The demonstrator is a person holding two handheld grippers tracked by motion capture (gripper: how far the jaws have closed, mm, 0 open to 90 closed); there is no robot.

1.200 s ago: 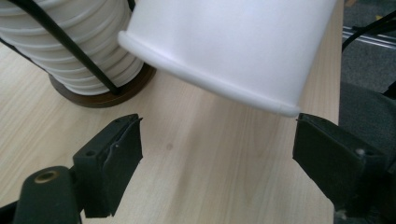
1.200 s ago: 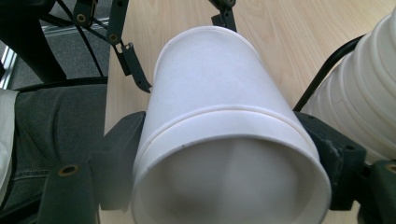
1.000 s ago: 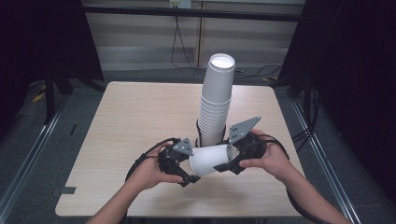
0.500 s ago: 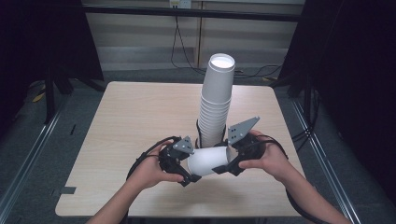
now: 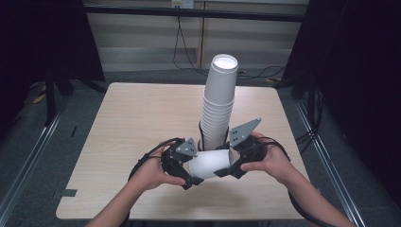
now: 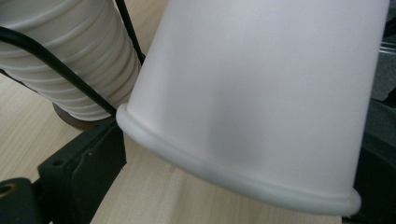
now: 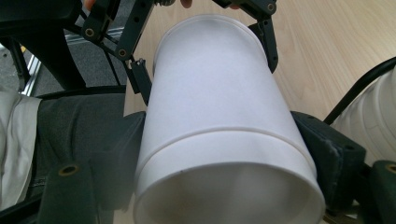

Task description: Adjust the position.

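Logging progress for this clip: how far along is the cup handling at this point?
Done: one white paper cup is off the tall cup stack and lies sideways above the table. In hand: the left gripper and right gripper each clamp one end; the right gripper view hints at two nested cups. Left: seemingly pulling them apart or setting the cup down; the stack remains tall.

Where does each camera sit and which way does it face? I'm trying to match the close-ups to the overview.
High view: above the person's side of the table, looking forward and down; both forearms, the left gripper and the right gripper hold a lying white cup.
Left gripper view: on the left gripper, looking along the cup; one black jaw shows at the lower left.
Right gripper view: on the right gripper, looking along the cup toward the left gripper.
All views share the cup and the cup stack.
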